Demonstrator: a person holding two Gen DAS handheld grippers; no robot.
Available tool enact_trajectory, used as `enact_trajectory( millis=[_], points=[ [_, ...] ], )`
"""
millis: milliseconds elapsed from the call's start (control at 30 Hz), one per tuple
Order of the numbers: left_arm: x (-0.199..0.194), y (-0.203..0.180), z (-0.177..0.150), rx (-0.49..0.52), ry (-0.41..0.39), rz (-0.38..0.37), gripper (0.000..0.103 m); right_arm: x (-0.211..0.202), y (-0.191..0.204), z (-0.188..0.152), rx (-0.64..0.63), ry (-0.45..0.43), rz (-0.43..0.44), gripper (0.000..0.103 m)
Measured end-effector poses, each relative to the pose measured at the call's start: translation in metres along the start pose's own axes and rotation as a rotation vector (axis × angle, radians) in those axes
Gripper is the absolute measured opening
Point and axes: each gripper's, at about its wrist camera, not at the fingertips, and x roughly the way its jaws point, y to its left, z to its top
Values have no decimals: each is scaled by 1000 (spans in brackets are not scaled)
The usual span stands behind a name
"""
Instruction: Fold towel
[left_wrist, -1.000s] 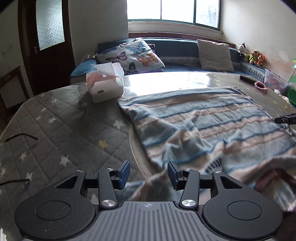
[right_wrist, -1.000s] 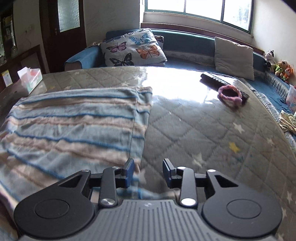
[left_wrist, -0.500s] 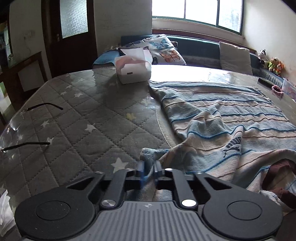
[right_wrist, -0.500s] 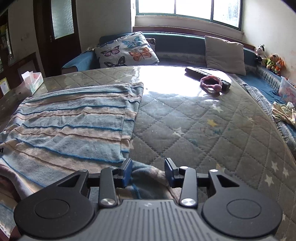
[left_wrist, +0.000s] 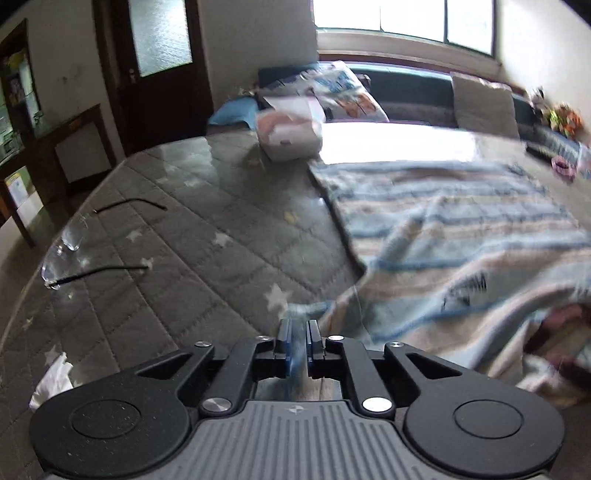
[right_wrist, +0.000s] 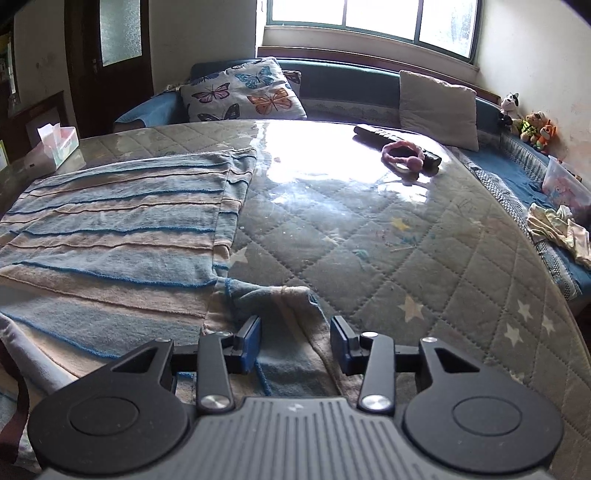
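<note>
A blue and beige striped towel (left_wrist: 461, 236) lies spread on the quilted, glass-topped table (left_wrist: 192, 236). My left gripper (left_wrist: 296, 345) is shut on the towel's near left corner, which bunches up between the blue pads. In the right wrist view the same towel (right_wrist: 118, 229) fills the left half, and its near right corner lies folded forward between the fingers of my right gripper (right_wrist: 295, 341). That gripper stands open, one pad on each side of the corner, without pinching it.
A tissue box (left_wrist: 290, 134) stands behind the towel's far left corner. Glasses (left_wrist: 74, 243) lie at the table's left edge and a crumpled tissue (left_wrist: 51, 380) near the front. A remote (right_wrist: 397, 142) and pink hair band (right_wrist: 402, 157) sit far right. A sofa with cushions runs behind.
My left gripper closed on the towel's left corner and has lifted and pulled it, rumpling that side. The right gripper moved forward, so the right corner now lies between its open fingers.
</note>
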Motion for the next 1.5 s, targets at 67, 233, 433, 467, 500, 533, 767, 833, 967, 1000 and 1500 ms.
enact_trajectory(
  millis=[67,233,433,467,500,533,767,833,967,1000,1500],
  points=[
    [-2,-1,9,-21,-25,-3,16,-1,3,1,-8,-8,4,41],
    [10,-19,31,-36,-60,-58,16,-5,16,3,-34,-27,30,41],
    [36,-54,42,14,-38,-129,16,-13,39,-3,-89,-21,92,41],
    [39,-59,44,23,-35,-133,16,-16,45,-4,-105,-23,110,41],
    [41,-62,47,31,-34,-137,16,-20,50,-5,-122,-25,127,41],
    [44,-64,50,36,-33,-143,16,-24,56,-5,-138,-27,145,41],
    [68,-73,70,49,-10,-158,16,-52,116,-14,-351,-41,322,40],
    [75,-75,72,55,-1,-158,16,-59,135,-18,-427,-43,371,39],
    [83,-79,71,79,4,-165,16,-71,172,-26,-527,-11,540,32],
    [84,-79,71,84,5,-169,16,-73,178,-27,-547,-3,579,32],
    [104,-61,78,14,34,-198,16,-62,235,-38,-598,73,791,5]
  ],
)
